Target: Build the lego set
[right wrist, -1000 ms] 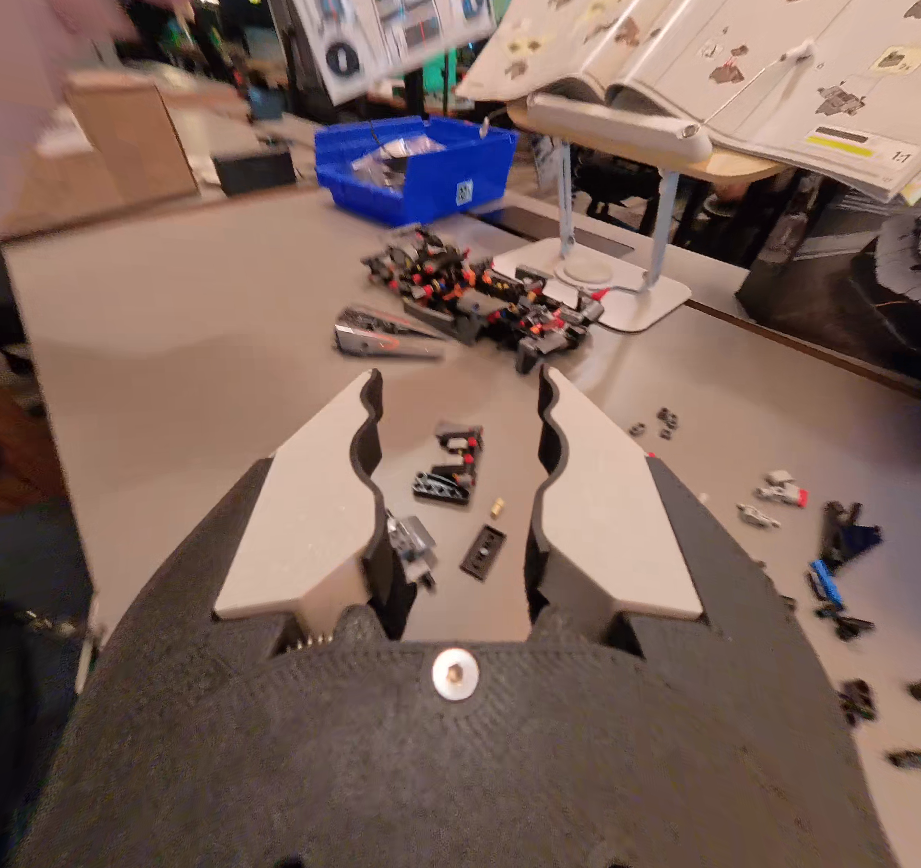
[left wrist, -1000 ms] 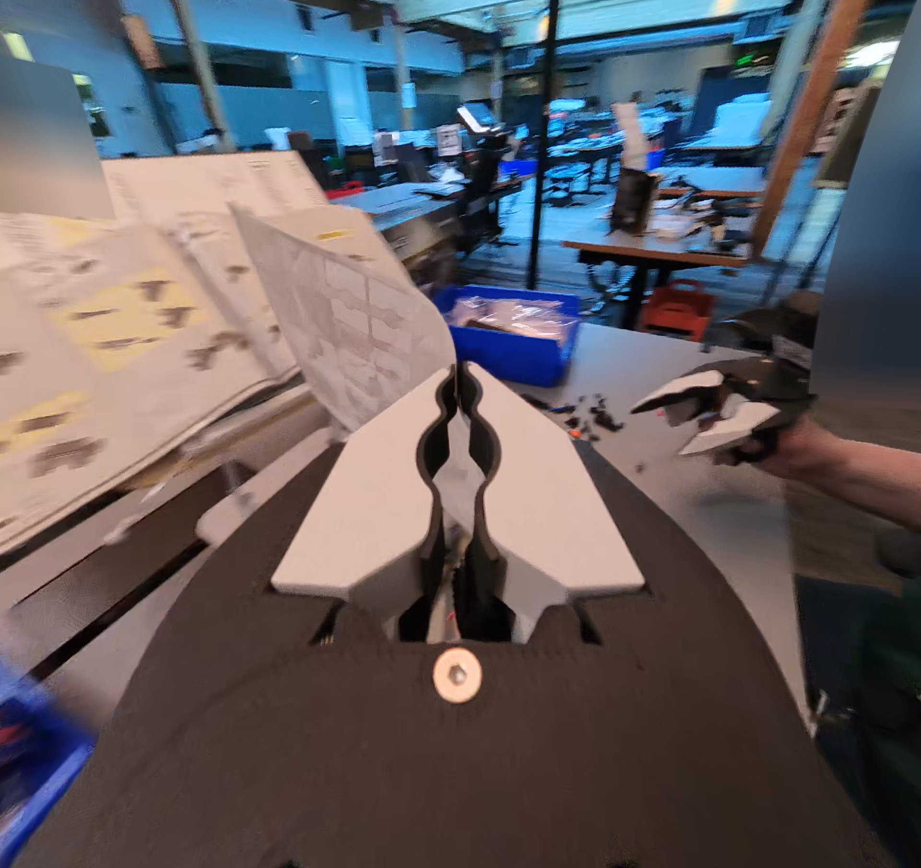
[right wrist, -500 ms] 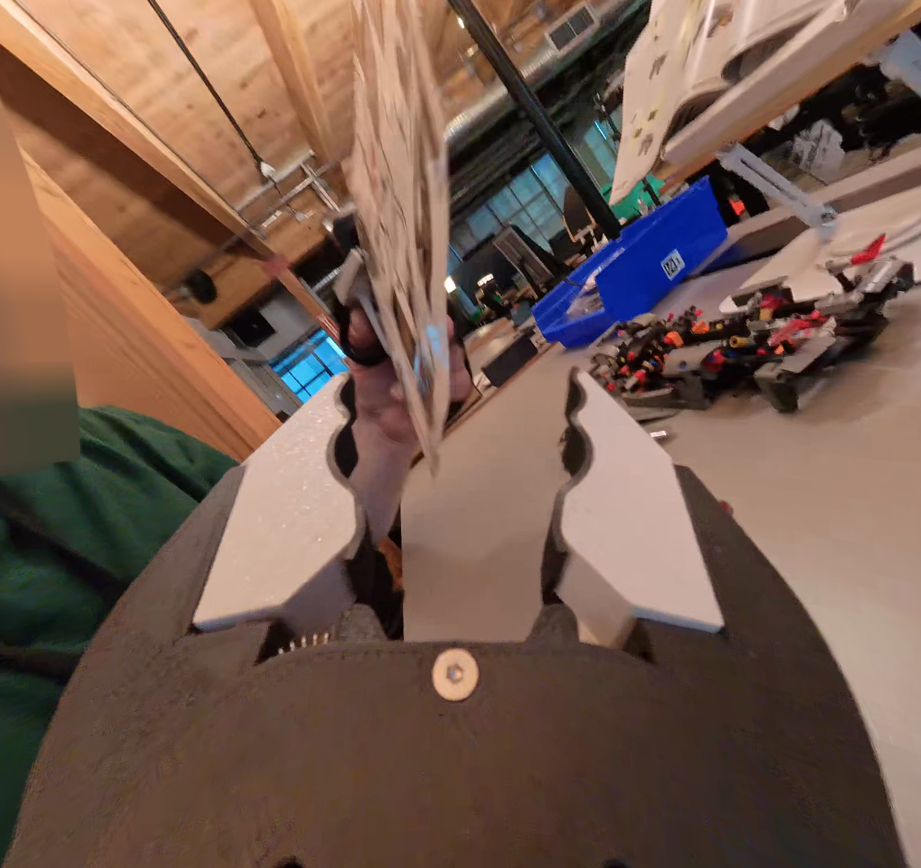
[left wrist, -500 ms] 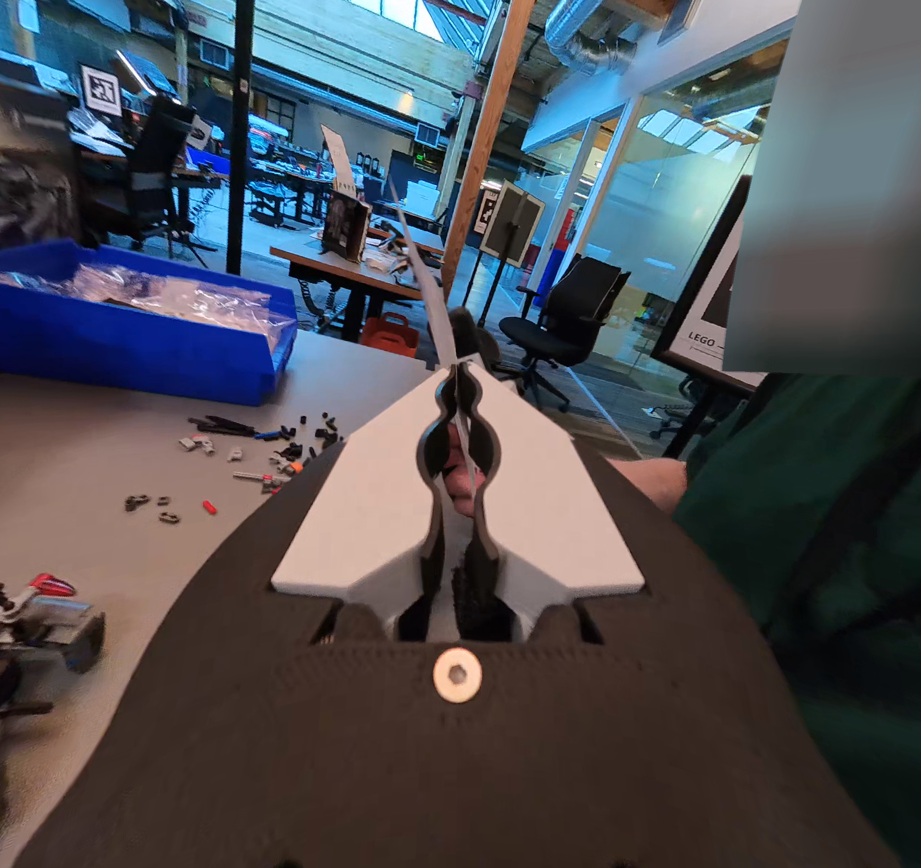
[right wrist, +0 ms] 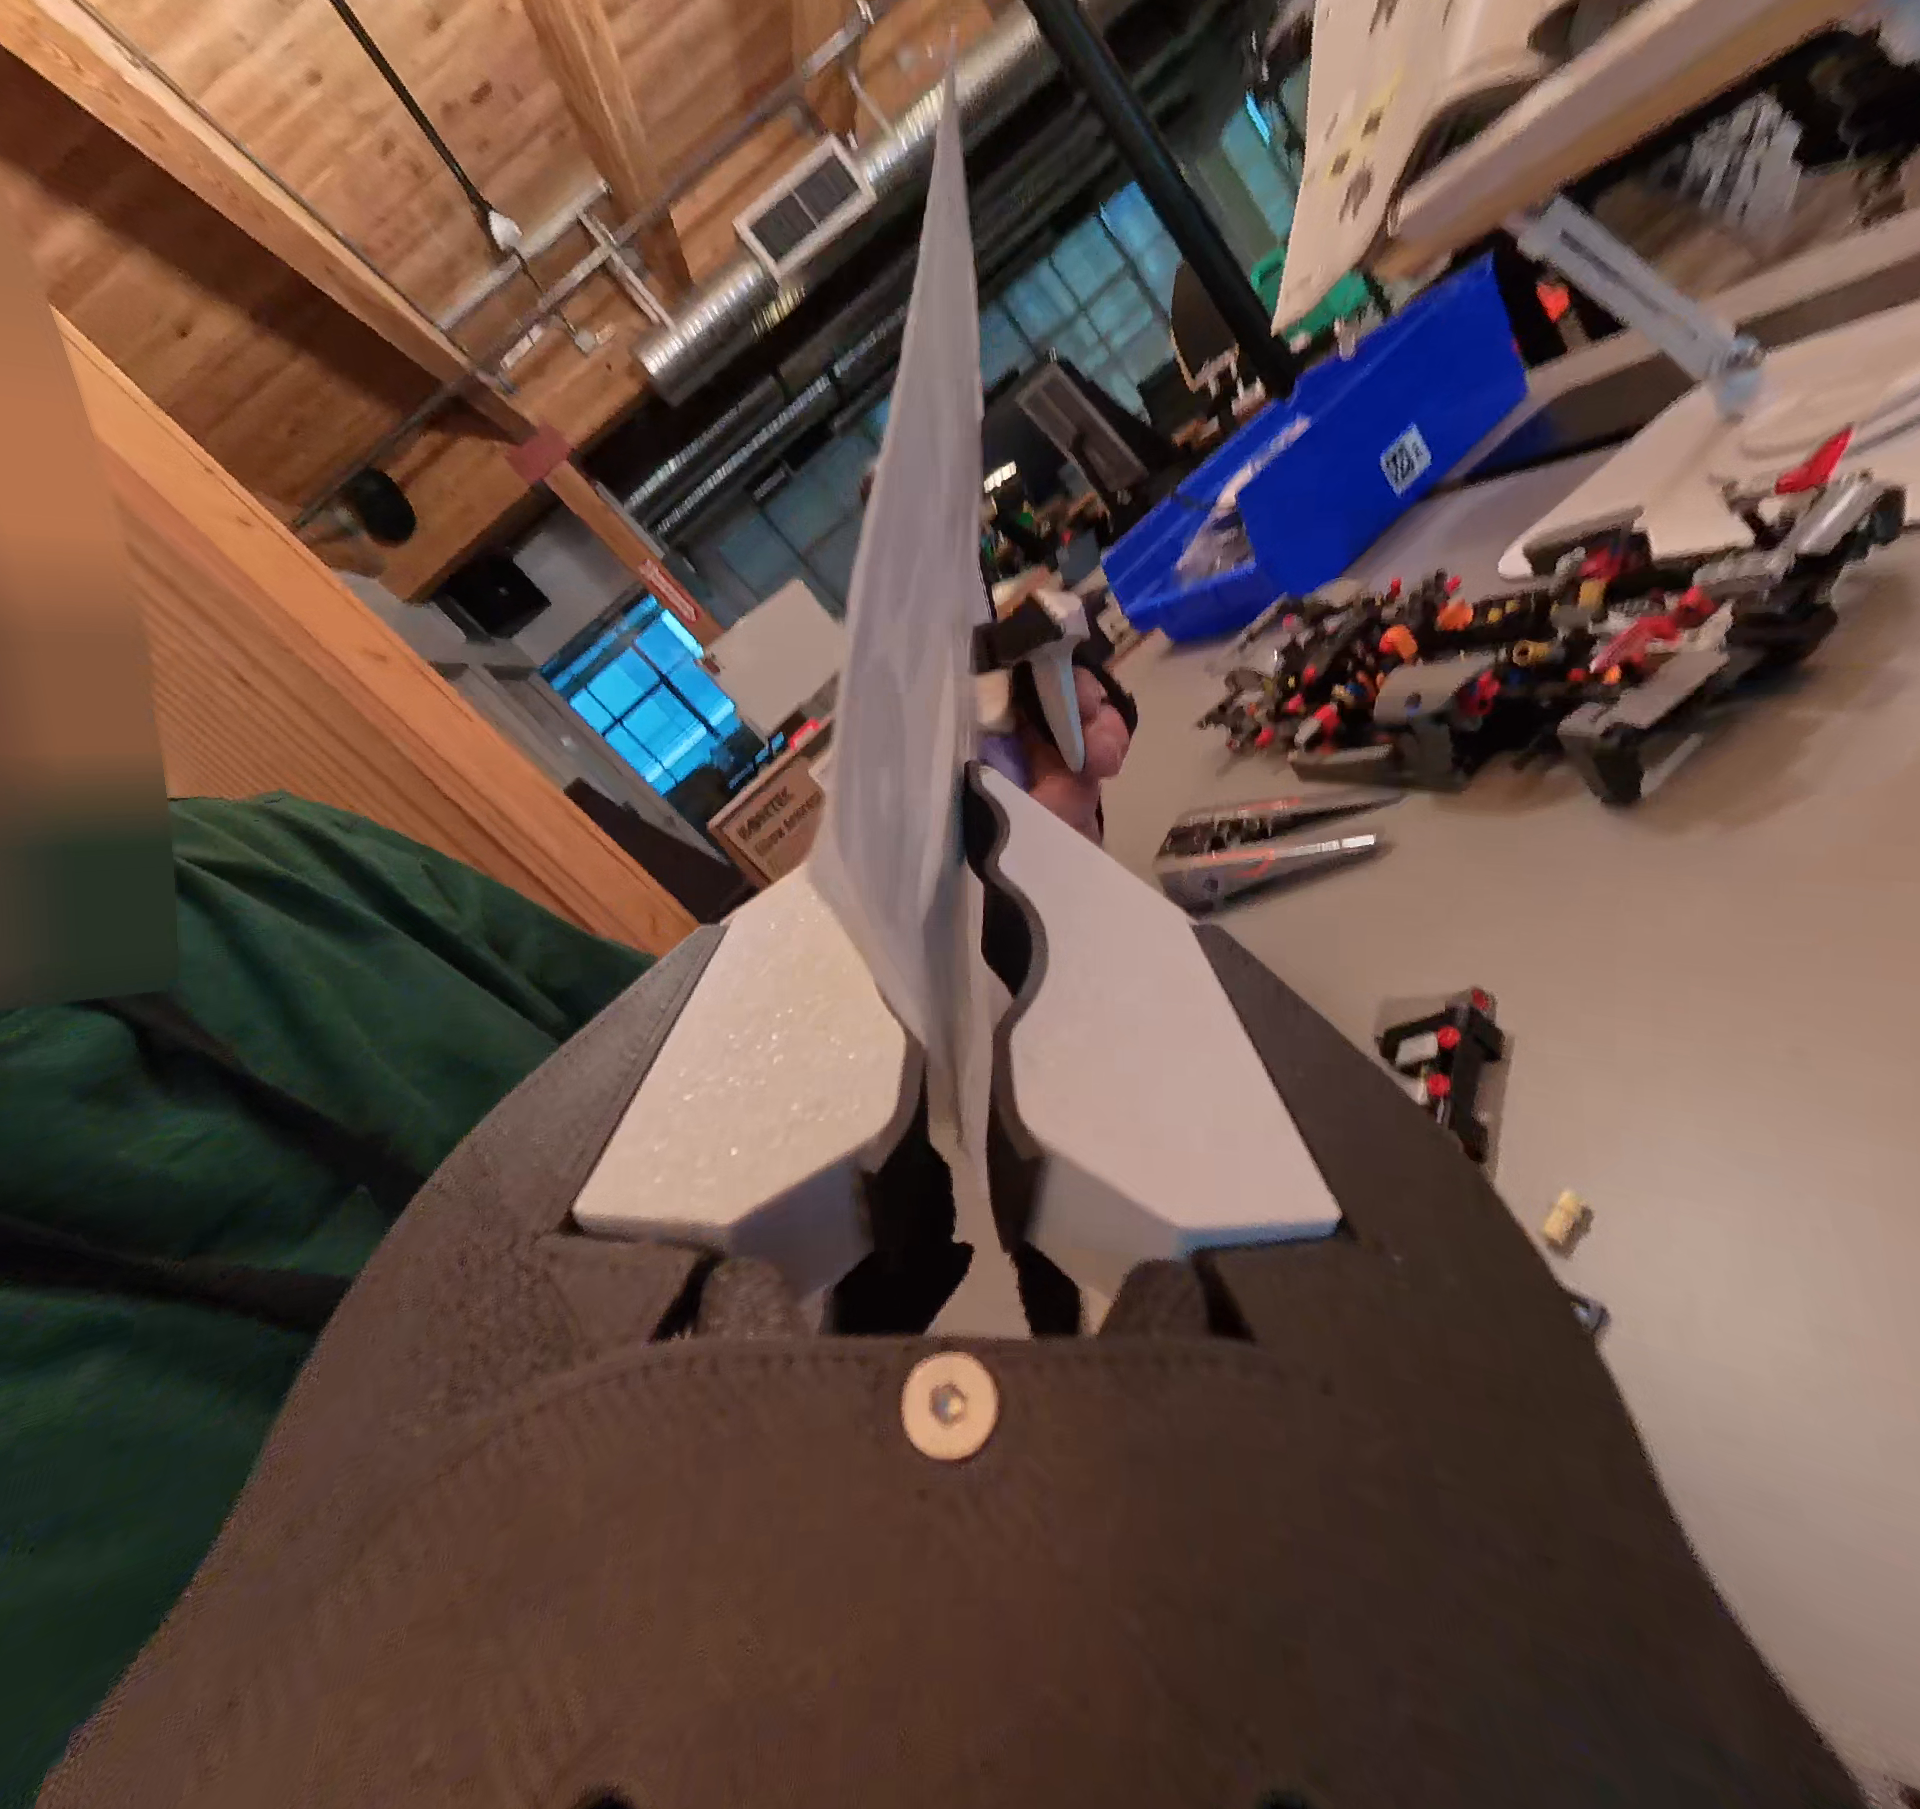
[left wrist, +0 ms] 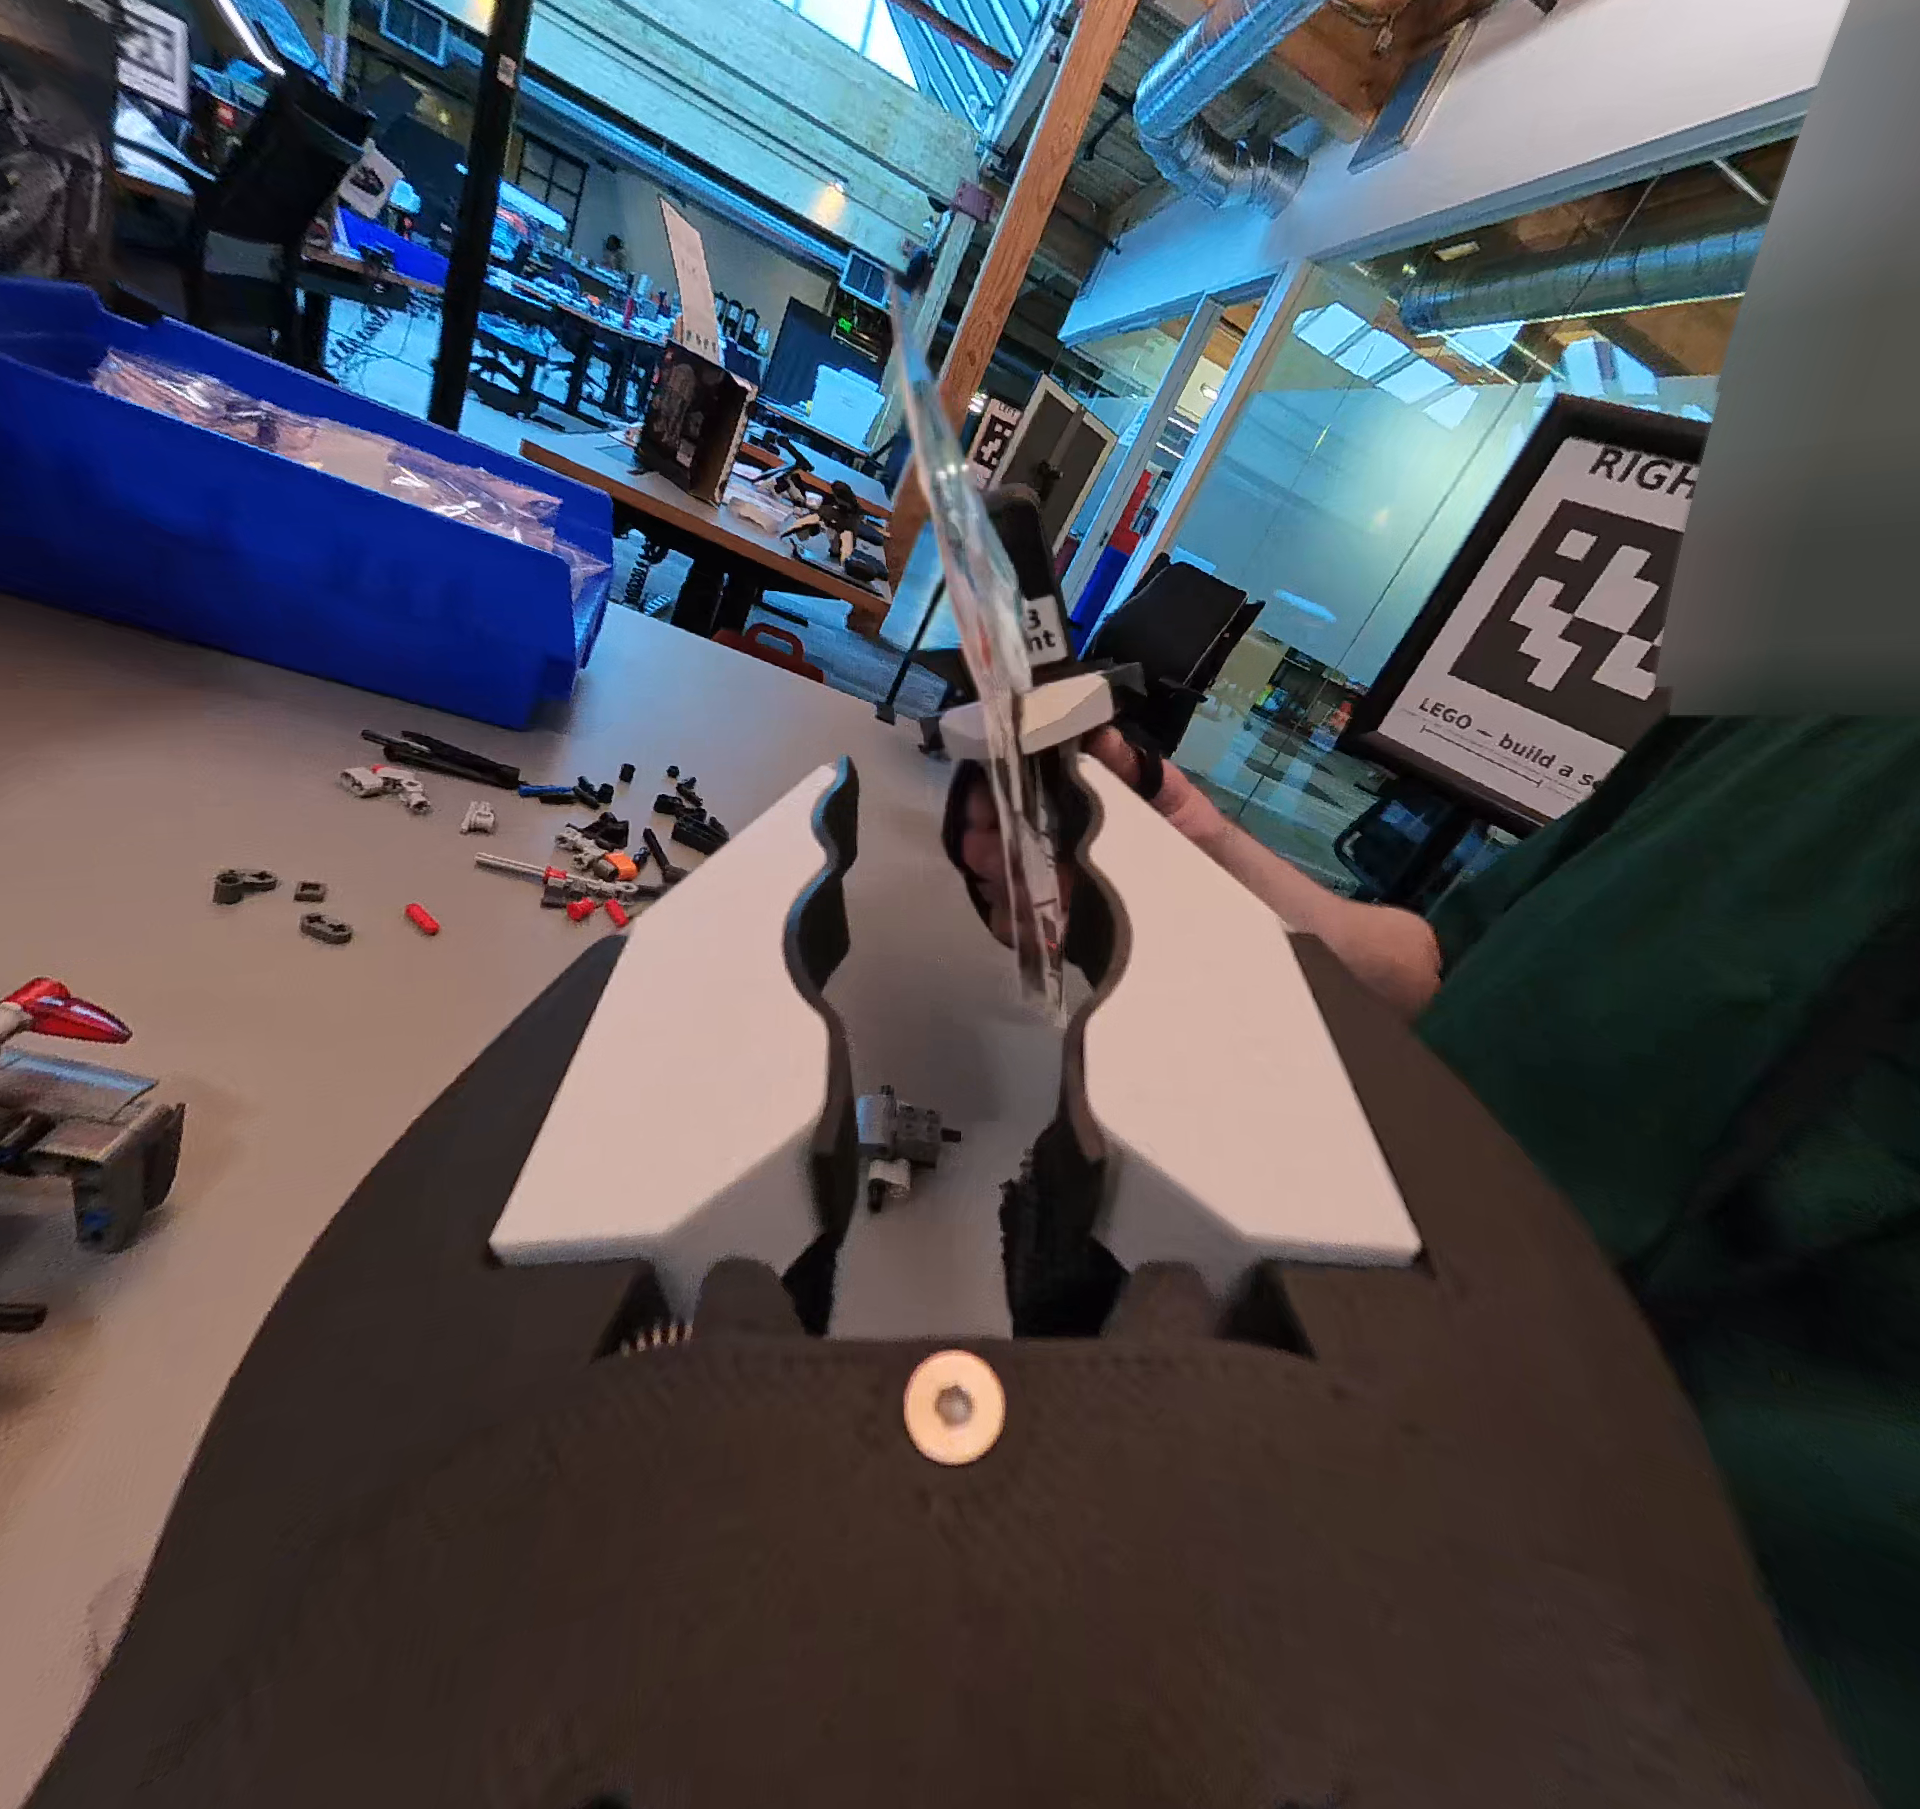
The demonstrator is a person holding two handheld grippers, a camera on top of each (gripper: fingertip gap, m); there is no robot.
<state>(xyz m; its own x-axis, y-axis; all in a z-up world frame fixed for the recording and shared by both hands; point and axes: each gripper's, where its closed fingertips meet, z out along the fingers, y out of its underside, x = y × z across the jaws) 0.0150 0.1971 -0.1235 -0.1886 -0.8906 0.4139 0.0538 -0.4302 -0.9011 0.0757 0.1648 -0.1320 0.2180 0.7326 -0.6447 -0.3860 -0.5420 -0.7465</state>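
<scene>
The right gripper [right wrist: 961, 886] is clamped on a thin sheet [right wrist: 909, 720] held edge-on; the left gripper [left wrist: 961, 886] stands parted beside it; the partly built lego model [right wrist: 1558, 658] rests on the grey table [right wrist: 1662, 980] near a blue bin [right wrist: 1351, 481].

The sheet [right wrist: 914, 720] looks like thin, smooth paper, maybe glossy. The tabletop [right wrist: 1662, 980] is smooth and matt. The blue bin [left wrist: 260, 533] is shiny plastic.

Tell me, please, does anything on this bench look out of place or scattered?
Small loose pieces lie strewn over the grey table rather than in the blue bin. A sheet stands on edge, pinched in the right gripper, while the left gripper is open around it.
</scene>
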